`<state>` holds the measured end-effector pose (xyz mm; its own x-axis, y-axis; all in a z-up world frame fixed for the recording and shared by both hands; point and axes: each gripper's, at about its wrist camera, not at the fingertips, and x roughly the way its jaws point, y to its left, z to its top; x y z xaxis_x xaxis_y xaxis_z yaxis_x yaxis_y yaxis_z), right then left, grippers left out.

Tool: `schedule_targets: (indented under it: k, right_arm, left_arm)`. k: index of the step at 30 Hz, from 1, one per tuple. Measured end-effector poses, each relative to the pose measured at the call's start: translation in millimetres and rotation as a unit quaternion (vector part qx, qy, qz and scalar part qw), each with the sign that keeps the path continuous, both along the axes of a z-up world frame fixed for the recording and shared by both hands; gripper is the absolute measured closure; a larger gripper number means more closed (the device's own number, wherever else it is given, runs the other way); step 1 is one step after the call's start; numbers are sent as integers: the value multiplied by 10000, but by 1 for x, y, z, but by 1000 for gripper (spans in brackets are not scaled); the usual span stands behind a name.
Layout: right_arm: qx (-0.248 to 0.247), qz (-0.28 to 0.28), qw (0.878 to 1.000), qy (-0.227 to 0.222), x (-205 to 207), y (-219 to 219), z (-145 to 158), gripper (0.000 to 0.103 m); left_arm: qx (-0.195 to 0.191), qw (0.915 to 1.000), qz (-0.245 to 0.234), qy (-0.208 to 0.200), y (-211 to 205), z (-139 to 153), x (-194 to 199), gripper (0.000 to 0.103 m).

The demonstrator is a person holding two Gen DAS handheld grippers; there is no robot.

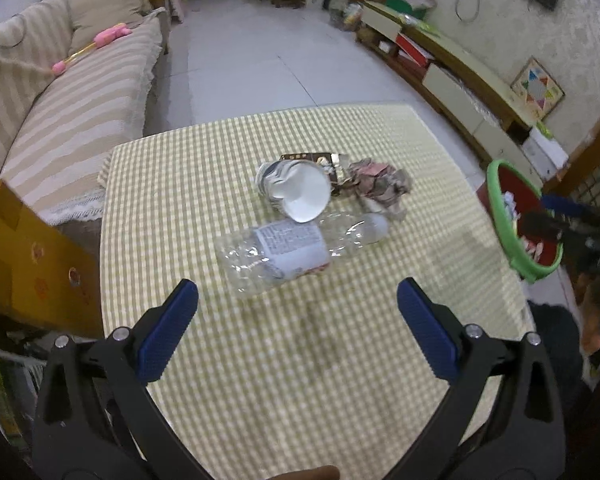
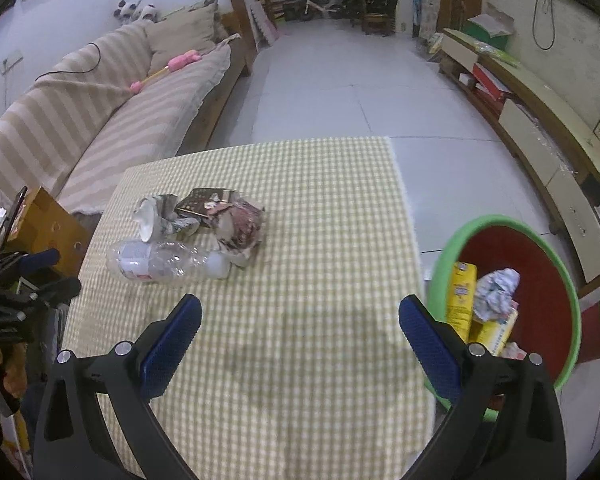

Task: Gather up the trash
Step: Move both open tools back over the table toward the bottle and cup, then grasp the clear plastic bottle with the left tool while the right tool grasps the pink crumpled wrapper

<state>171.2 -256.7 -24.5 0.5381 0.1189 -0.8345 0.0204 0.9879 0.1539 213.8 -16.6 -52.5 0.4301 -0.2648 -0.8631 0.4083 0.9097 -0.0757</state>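
While trash clusters mid-table (image 1: 440,152), left gripper (image 1: 298,296) spread wide, lined up on bottle (image 1: 300,250); right gripper (image 2: 300,312) spread, empty, near bin (image 2: 572,280) off table's right edge (handy drop).

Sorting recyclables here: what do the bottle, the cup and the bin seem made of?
Bottle: clear thin plastic, glossy, dented and see-through. Cup: likely paper, matte white inside, crushed with sharp creases. Bin: probably plastic, smooth green rim, red inside.

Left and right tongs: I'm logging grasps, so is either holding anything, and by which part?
Nothing is held. The left tongs and right tongs are both open and empty above the table.
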Motion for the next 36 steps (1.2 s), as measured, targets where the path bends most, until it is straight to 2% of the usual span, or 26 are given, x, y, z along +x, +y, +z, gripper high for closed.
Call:
schedule_targets:
  k: [8, 13, 22, 24, 26, 29, 31, 35, 36]
  right_arm:
    - [27, 150, 9996, 223, 46, 22, -19, 8]
    - [3, 243, 9991, 354, 73, 36, -35, 8]
    - [-54, 351, 9972, 664, 114, 52, -70, 8]
    - [-89, 399, 9965, 725, 120, 55, -77, 12]
    - [-56, 440, 9956, 824, 125, 56, -84, 22]
    - [35, 489, 9945, 928, 130, 57, -94, 30]
    - [124, 546, 9935, 989, 132, 59, -102, 33]
    - [159, 686, 9924, 1010, 128, 65, -103, 59]
    - [116, 704, 9928, 965, 125, 66, -100, 60]
  left_arm:
    - [341, 9981, -512, 47, -4, -25, 29, 5]
    - [560, 9941, -924, 86, -15, -41, 48, 5]
    - [598, 9874, -1412, 381, -26, -71, 69, 6]
    - [560, 9866, -1465, 448, -27, -77, 67, 8]
    - [604, 9859, -1518, 369, -28, -79, 64, 8]
    - [542, 9868, -1482, 363, -28, -79, 63, 9]
    - [552, 9868, -1484, 347, -30, -81, 60, 9]
    - [681, 9858, -1514, 259, -34, -82, 53, 10]
    - [658, 9860, -1507, 279, -34, -82, 51, 11]
